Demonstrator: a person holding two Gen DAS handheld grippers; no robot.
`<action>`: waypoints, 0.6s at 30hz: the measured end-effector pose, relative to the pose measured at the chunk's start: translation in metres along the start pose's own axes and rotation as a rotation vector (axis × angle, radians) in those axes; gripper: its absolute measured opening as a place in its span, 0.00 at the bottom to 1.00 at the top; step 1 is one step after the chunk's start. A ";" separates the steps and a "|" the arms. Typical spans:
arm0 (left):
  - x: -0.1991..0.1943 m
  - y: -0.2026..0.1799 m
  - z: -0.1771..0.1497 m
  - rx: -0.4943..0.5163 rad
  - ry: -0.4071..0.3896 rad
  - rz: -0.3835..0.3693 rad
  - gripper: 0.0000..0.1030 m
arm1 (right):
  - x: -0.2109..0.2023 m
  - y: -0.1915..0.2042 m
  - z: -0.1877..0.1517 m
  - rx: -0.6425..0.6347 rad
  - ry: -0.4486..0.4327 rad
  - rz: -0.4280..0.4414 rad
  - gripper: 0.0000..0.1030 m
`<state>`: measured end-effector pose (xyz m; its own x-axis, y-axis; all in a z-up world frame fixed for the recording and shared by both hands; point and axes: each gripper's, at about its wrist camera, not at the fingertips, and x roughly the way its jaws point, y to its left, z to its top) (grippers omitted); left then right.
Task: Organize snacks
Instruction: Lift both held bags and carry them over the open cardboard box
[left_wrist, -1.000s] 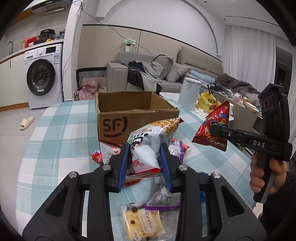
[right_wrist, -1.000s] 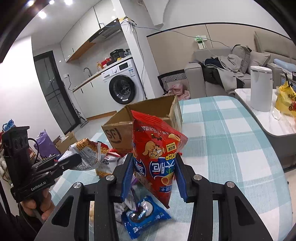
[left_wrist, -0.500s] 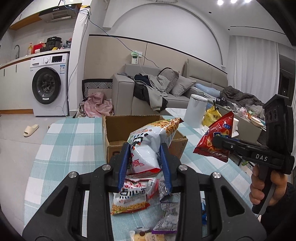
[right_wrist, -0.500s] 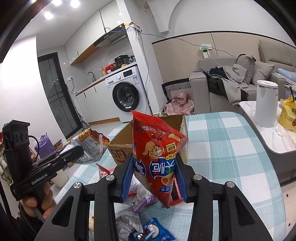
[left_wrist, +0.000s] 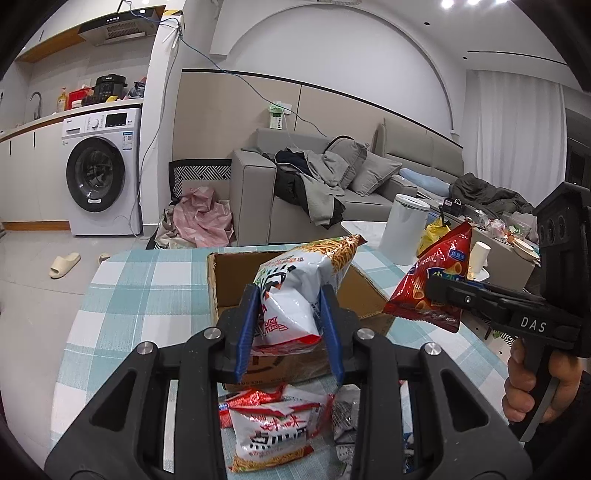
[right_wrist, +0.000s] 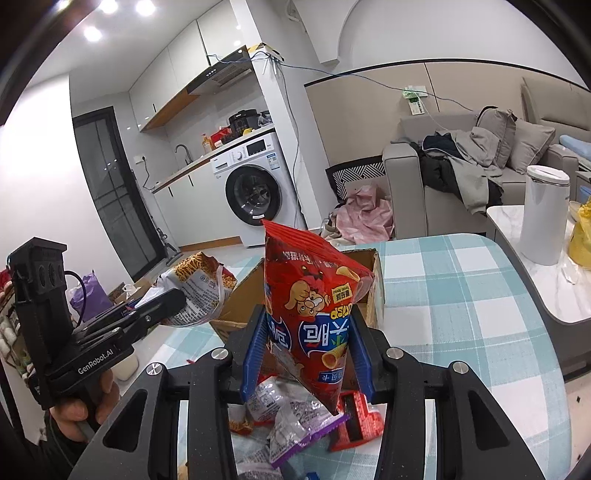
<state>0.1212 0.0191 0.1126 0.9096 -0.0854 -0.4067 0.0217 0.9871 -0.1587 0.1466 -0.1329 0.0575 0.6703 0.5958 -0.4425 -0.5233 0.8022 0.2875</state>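
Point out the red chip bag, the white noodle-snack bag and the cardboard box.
red chip bag (right_wrist: 314, 306), right wrist view, front panel.
white noodle-snack bag (left_wrist: 295, 295), left wrist view, white middle.
cardboard box (left_wrist: 236, 284), left wrist view, inner back wall.

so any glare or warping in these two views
Left wrist view: ceiling spots flare top right, walls bow at the edges, white bag sharp. Right wrist view: lights blow out top left, door frame curves, red bag crisp.

A white snack bag (left_wrist: 291, 295) with orange noodle print hangs upright over the open cardboard box (left_wrist: 221, 280). A red chip bag (right_wrist: 314, 314) is held inverted nearby. Loose snack packets (left_wrist: 273, 424) litter the table.
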 end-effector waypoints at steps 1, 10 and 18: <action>0.005 0.002 0.001 -0.005 0.003 0.002 0.29 | 0.003 -0.001 0.001 0.002 0.004 0.000 0.41; 0.049 0.015 0.012 -0.017 0.030 0.014 0.29 | 0.032 -0.002 0.012 0.005 0.025 -0.001 0.41; 0.083 0.023 0.011 -0.011 0.064 0.028 0.29 | 0.056 -0.003 0.019 -0.005 0.056 0.001 0.41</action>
<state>0.2020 0.0365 0.0847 0.8813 -0.0669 -0.4679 -0.0078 0.9877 -0.1559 0.1957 -0.1013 0.0479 0.6396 0.5931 -0.4890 -0.5266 0.8015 0.2834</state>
